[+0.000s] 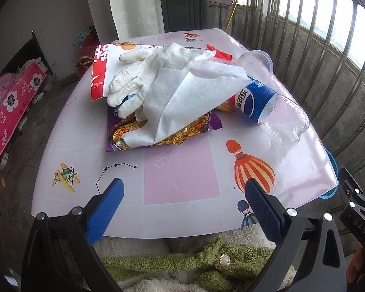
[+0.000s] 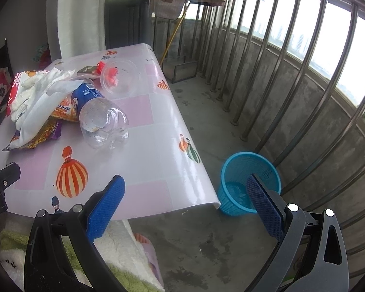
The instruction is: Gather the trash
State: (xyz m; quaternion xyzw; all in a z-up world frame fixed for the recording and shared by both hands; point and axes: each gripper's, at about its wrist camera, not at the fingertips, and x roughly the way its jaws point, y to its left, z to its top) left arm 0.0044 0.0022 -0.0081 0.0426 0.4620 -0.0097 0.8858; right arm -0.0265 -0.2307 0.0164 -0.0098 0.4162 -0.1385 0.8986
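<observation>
A pile of trash lies on the table (image 1: 180,170): a white glove (image 1: 143,73), a white tissue (image 1: 182,104) over a purple snack bag (image 1: 158,133), a red-and-white package (image 1: 99,73), an empty Pepsi bottle (image 1: 267,107) on its side and a clear plastic cup (image 1: 258,60). My left gripper (image 1: 182,199) is open at the table's near edge, short of the pile. My right gripper (image 2: 185,197) is open too, over the table's right corner, with the blue mesh bin (image 2: 241,172) on the floor behind its right finger. The bottle (image 2: 97,112) and cup (image 2: 119,75) also show there.
A metal railing (image 2: 292,73) runs along the right of the concrete balcony floor (image 2: 206,112). A pink floral bed cover (image 1: 9,102) lies at the left. A person's green and white fleece clothing (image 1: 182,262) is just under the near table edge. A glass box (image 2: 180,69) stands beyond the table.
</observation>
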